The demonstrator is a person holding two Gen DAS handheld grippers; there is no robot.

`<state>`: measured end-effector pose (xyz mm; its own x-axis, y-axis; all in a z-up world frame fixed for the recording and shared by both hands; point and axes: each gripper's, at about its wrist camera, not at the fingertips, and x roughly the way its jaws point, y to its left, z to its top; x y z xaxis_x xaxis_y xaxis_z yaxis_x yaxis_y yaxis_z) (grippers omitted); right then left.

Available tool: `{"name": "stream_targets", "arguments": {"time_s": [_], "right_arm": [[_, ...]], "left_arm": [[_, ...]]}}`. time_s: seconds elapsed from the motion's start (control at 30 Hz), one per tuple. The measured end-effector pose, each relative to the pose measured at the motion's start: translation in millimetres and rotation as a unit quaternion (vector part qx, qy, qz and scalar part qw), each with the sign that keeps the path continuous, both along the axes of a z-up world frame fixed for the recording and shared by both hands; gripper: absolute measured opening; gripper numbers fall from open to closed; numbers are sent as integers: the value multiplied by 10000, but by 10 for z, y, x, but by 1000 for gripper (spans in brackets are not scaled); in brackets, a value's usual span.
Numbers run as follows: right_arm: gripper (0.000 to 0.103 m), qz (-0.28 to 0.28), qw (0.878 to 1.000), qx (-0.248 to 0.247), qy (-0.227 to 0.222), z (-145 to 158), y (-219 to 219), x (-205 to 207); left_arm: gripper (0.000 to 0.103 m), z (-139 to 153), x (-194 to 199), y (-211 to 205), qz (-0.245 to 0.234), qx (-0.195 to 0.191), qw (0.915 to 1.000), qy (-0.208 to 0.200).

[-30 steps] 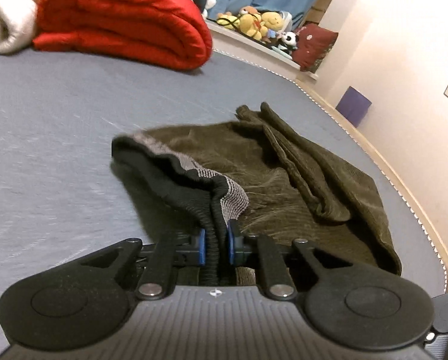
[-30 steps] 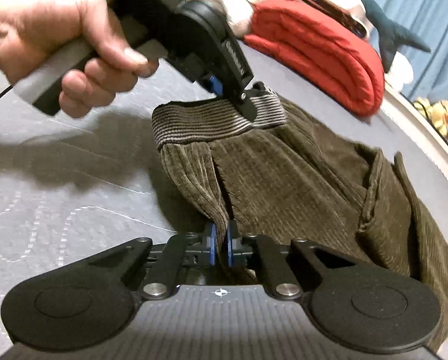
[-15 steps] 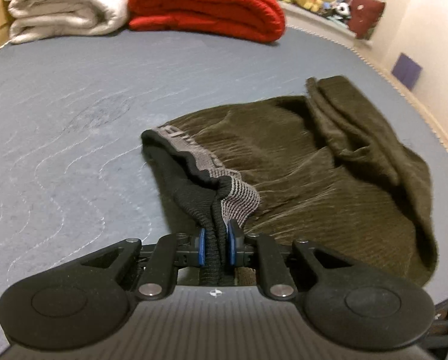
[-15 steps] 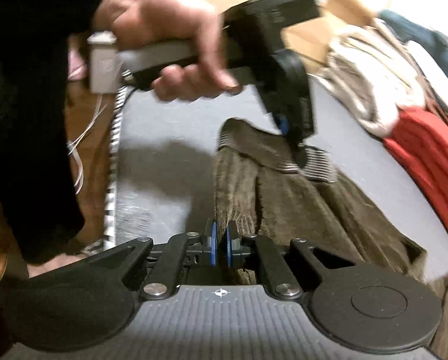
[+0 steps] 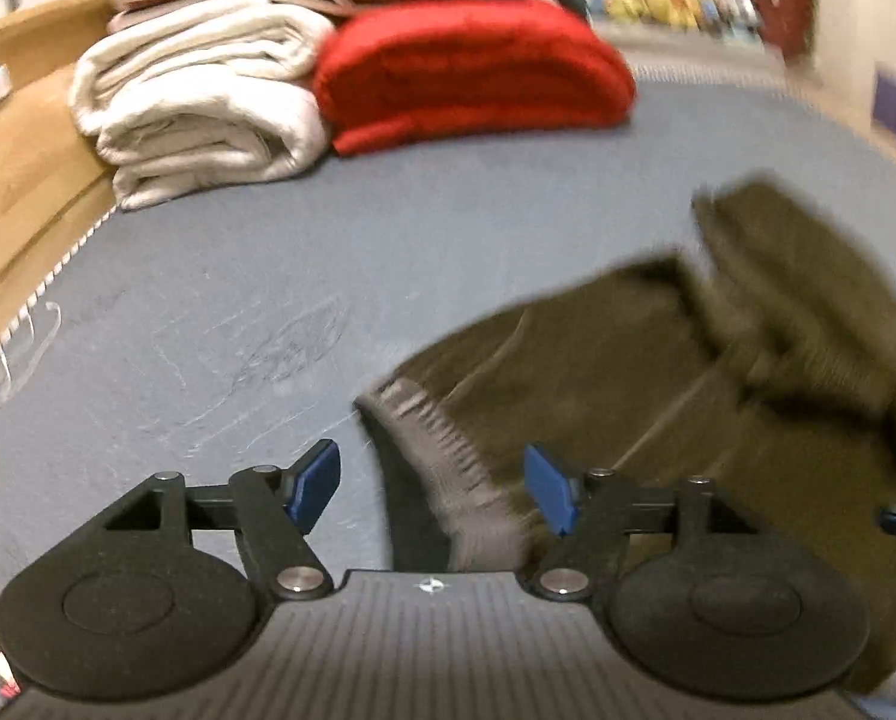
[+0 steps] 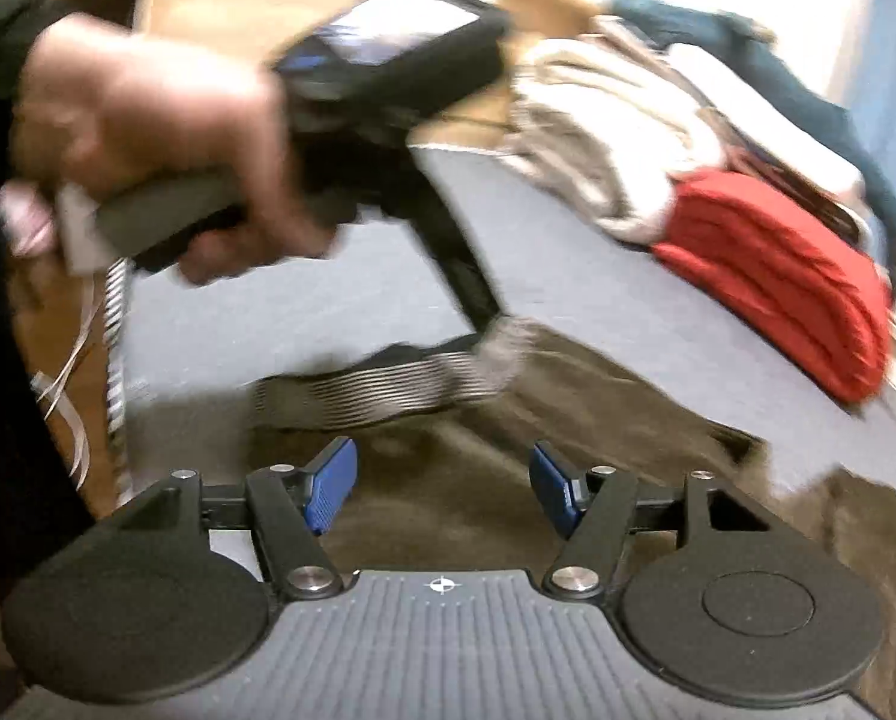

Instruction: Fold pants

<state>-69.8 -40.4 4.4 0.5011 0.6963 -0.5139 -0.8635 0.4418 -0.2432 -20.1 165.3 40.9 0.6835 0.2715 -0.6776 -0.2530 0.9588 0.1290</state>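
Release step: left gripper (image 5: pixel 429 489) jaws just opening, striped waistband (image 5: pixel 448 456) lying loose between; right gripper (image 6: pixel 441 489) likewise parting over olive corduroy pants (image 6: pixel 568 408), now settling on grey mattress (image 5: pixel 387 240). Next: regrasping for another fold.

Olive corduroy pants (image 5: pixel 658 372), striped grey waistband (image 6: pixel 375 390), folded on mattress.
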Motion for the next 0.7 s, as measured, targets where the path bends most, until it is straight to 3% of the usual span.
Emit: {"name": "stream_targets", "arguments": {"time_s": [0.07,0.13,0.27,0.33,0.4,0.43,0.5,0.57,0.7], "right_arm": [[66,-452,9989,99,43,57,-181,182],[66,-957,9954,99,2,80,-341,384],[69,-2042,9789,-57,-60,31,-646,790],[72,-2556,9665,-229,-15,-70,-771,965],[75,-2851,9576,-398,87,-163,-914,1094],[76,-2937,9546,-471,161,-228,-1002,1152],[86,-2973,9526,-566,298,-341,-1099,1224],[87,-3033,9490,-742,441,-489,-1189,1278],[87,-3002,9465,-946,716,-695,-1255,1306]], "left_arm": [[81,134,-23,-143,-4,-215,9993,-291],[85,198,-18,-344,-207,-176,9986,-463],[91,9,22,-708,-775,-18,9933,-853],[92,-142,225,-885,-918,-97,9954,-237],[92,-166,360,-911,-1389,-718,9874,-233],[92,-176,408,-931,-1526,-763,9850,-248],[92,-220,495,-973,-1515,-457,9873,-165],[92,-260,566,-974,-1405,-310,9896,-87],[97,-383,703,-818,-1187,-641,9907,201]]}}
